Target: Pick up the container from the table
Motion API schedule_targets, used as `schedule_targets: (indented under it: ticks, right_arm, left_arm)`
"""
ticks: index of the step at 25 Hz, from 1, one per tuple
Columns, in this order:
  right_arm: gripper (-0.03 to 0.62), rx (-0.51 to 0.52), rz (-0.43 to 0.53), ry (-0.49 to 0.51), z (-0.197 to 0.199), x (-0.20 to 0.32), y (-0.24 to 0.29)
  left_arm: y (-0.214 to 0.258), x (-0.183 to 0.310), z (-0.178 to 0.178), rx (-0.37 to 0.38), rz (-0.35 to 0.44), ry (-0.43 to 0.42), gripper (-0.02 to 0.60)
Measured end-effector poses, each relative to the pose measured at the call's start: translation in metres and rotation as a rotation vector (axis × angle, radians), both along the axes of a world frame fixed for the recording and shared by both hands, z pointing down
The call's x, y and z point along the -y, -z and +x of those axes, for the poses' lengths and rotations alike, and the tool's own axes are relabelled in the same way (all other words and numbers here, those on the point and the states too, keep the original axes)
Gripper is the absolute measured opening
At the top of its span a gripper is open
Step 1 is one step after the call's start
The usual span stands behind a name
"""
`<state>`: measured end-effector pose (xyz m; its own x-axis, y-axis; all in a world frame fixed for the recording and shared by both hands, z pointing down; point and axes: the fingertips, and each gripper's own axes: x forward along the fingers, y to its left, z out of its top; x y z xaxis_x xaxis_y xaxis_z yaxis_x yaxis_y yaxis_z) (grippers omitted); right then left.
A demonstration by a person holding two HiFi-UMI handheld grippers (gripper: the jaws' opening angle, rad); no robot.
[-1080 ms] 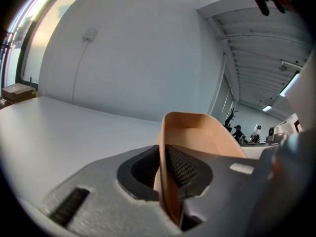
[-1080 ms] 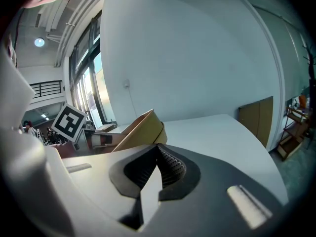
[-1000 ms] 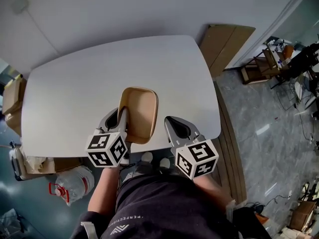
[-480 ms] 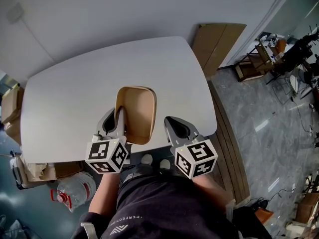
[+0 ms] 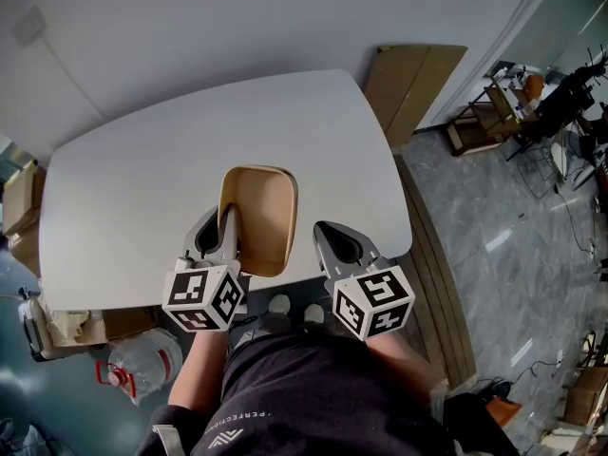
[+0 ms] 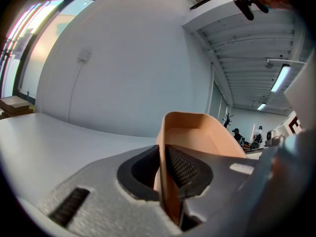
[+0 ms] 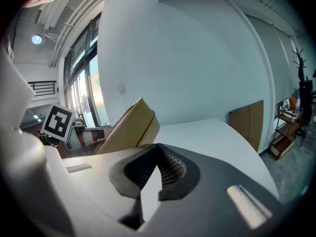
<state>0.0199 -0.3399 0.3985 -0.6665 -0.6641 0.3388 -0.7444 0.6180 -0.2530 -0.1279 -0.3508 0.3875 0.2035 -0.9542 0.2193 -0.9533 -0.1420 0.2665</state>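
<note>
A tan, empty container (image 5: 263, 215) with rounded corners hangs over the white table's (image 5: 133, 174) near edge. My left gripper (image 5: 231, 220) is shut on its left wall. In the left gripper view the thin wall (image 6: 164, 181) runs between the pads, and the container (image 6: 200, 137) rises beyond my left gripper (image 6: 165, 151). My right gripper (image 5: 330, 232) stays to the container's right, apart from it, with its jaws together and nothing in them. In the right gripper view, the container (image 7: 129, 128) shows tilted to the left of my right gripper (image 7: 158, 149).
A brown board (image 5: 415, 85) leans on the wall past the table's right corner. Cardboard boxes (image 5: 23, 196) and a plastic water jug (image 5: 133, 354) sit on the floor at the left. Shelving and chairs (image 5: 499, 112) stand far right. The person's legs are under the near edge.
My left gripper has risen slightly with the container in it, mostly in the first half second. The right gripper has kept still.
</note>
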Motion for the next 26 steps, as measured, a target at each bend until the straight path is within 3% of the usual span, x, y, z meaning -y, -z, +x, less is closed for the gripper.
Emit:
schedule_targets:
  ticks: [26]
  right_arm:
    - [0.0,0.022,0.01,-0.017,0.004,0.003,0.002]
  left_arm:
    - [-0.01,-0.002,0.005,0.001,-0.03,-0.013,0.029]
